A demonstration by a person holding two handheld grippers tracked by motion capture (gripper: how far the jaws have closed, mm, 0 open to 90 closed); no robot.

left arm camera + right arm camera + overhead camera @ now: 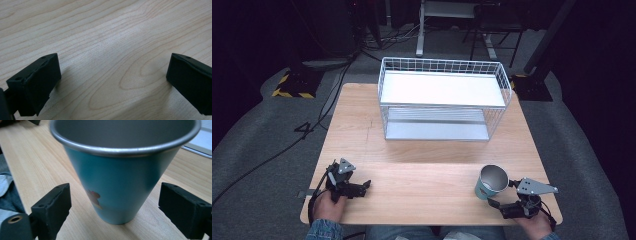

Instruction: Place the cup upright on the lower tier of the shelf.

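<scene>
A teal metal cup (490, 183) with a silver rim stands upright near the table's front right corner. In the right gripper view the cup (120, 182) rises between the two black jaws, with a small orange mark low on its side. My right gripper (502, 194) (113, 202) is open: a gap shows between each pad and the cup wall. My left gripper (364, 188) rests at the front left of the table, and it (113, 75) is open over bare wood with nothing between its fingers.
A white wire rack (442, 65) with two shelves stands at the back middle of the wooden table (422, 185). Cables and stand legs lie on the grey floor beyond.
</scene>
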